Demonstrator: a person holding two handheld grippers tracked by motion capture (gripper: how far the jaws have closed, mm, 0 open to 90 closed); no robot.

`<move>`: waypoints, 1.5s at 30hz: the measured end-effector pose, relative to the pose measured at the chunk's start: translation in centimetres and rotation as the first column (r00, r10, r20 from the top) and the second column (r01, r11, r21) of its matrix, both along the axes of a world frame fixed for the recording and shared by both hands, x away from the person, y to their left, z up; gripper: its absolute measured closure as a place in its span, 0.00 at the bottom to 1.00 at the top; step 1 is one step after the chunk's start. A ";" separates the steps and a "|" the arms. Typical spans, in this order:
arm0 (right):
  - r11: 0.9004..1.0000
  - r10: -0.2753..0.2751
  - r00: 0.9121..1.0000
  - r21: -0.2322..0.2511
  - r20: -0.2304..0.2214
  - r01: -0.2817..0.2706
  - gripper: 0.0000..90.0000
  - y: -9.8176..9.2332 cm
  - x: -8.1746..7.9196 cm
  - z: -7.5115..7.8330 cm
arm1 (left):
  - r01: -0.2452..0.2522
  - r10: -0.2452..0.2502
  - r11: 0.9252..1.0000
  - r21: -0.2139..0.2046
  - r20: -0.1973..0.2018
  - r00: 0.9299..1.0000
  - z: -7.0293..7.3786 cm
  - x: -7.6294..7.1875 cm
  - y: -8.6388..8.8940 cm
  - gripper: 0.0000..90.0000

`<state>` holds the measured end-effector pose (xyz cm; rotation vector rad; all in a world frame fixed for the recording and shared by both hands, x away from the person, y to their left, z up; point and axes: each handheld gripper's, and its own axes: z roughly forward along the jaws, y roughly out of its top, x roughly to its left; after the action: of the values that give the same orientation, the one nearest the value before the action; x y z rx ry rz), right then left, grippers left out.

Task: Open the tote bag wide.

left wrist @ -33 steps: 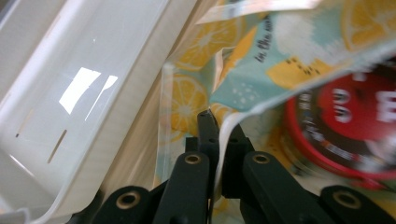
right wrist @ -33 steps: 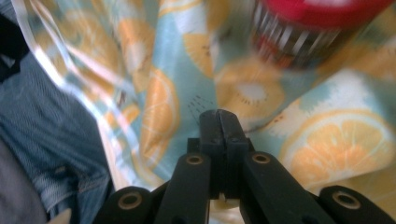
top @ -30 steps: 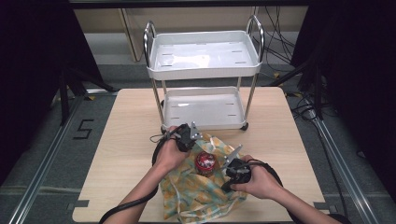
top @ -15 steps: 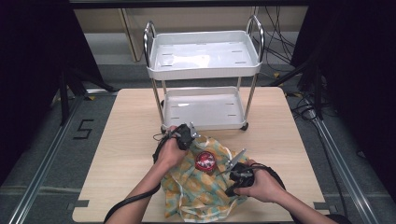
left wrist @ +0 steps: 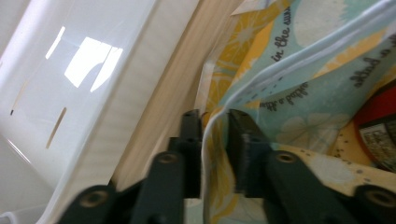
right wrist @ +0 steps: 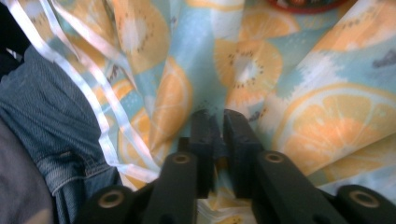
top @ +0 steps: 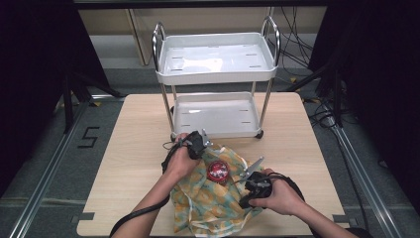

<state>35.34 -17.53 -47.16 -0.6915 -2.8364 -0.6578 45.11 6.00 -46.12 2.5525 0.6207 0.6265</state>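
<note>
A pale wooden surface [top: 129, 148] stands on a grey floor amid dark surroundings; a white two-tier cart [top: 216, 69] occupies its 12 o'clock edge. A fruit-print cloth bag [top: 208, 198] lies at the 6 o'clock edge, with a red round item [top: 217, 171] resting on or in it near its centre.

Step in hand, as judged: both tools pinch the bag, apparently to spread or lift its mouth around the red item. To do this well, keep each pinch on a single hem layer, draw the two grips apart evenly, and lift slowly so that the item does not roll out toward the cart.

Left gripper [top: 198, 144], at the bag's 11 o'clock corner: in the left gripper view its jaws stand nearly closed, with the white-piped hem [left wrist: 211, 140] running between them, so they appear to grip the bag's edge.

Right gripper [top: 255, 182], at the bag's 3 o'clock side: in the right gripper view the jaws are closed to a slit over a gathered fold of printed fabric [right wrist: 219, 135].
</note>
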 end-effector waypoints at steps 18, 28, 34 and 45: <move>0.984 -0.082 0.983 0.169 0.165 0.054 0.61 0.6 0.7 2.6 | -0.008 0.016 0.994 -0.106 0.078 0.997 3.8 -2.4 1.1 0.47; 0.975 -0.074 0.984 0.218 0.165 0.036 0.84 2.1 0.4 2.1 | 0.044 -0.028 0.989 -0.144 0.109 0.994 5.6 -5.5 0.6 0.68; 0.978 -0.046 0.984 0.208 0.171 0.010 0.90 2.8 0.0 1.9 | 0.156 -0.156 0.987 -0.046 0.001 0.988 5.0 -7.6 0.3 0.83; 0.985 0.013 0.991 0.169 0.131 -0.035 0.90 3.7 -1.2 0.6 | 0.129 -0.128 0.992 0.015 -0.080 0.989 1.6 -6.8 0.6 0.84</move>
<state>34.18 -13.83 -46.52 -0.6053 -2.8537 -0.9620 38.35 6.56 -44.57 2.6211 0.4733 0.4926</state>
